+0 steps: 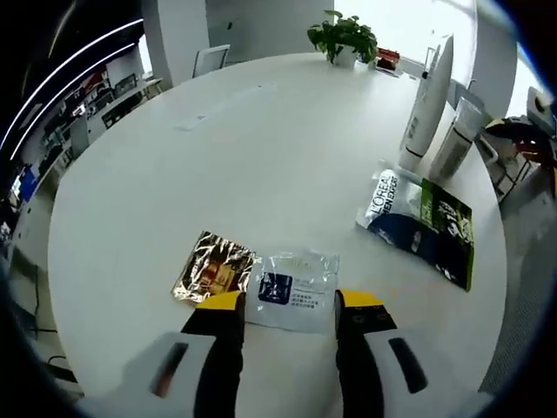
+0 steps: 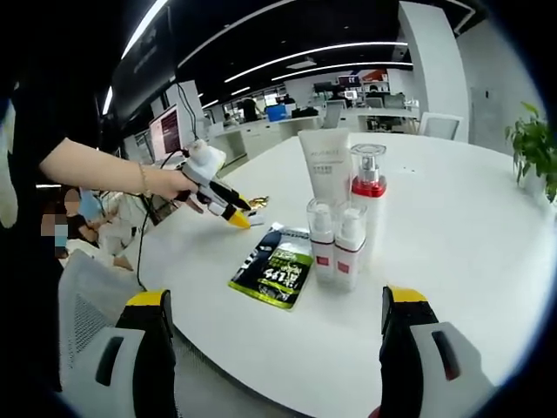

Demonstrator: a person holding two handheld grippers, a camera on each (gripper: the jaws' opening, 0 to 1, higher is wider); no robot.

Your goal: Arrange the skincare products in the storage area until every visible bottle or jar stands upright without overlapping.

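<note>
White tabletop [image 1: 261,139] runs round and glossy across both views, and on it my job looks only partly done. In the right gripper view a cluster of bottles already stands upright at the centre of the frame: a tall white tube [image 2: 325,165], a clear pump bottle with a red band [image 2: 368,187], and two small bottles with red labels [image 2: 338,242] just in front, close together but each on its own base. In the left gripper view a white tube [image 1: 428,104] and a shorter one [image 1: 456,141] stand at the upper right. What I judge is left are the flat packs: a dark blue and green sachet [image 1: 418,225] lying right of centre, a gold foil packet [image 1: 214,267] and a white sachet [image 1: 291,290] lying side by side low in the frame, their edges touching or nearly so. My left gripper [image 1: 291,318] is spread wide with the white sachet's near edge between the yellow tips, nothing clamped. My right gripper [image 2: 274,318] is likewise parted and empty, well short of the bottles. Beyond the table, a potted plant [image 1: 343,37] sits at the upper edge, and an open office with desks, screens and strip lights fills the upper left of the right gripper view.
</note>
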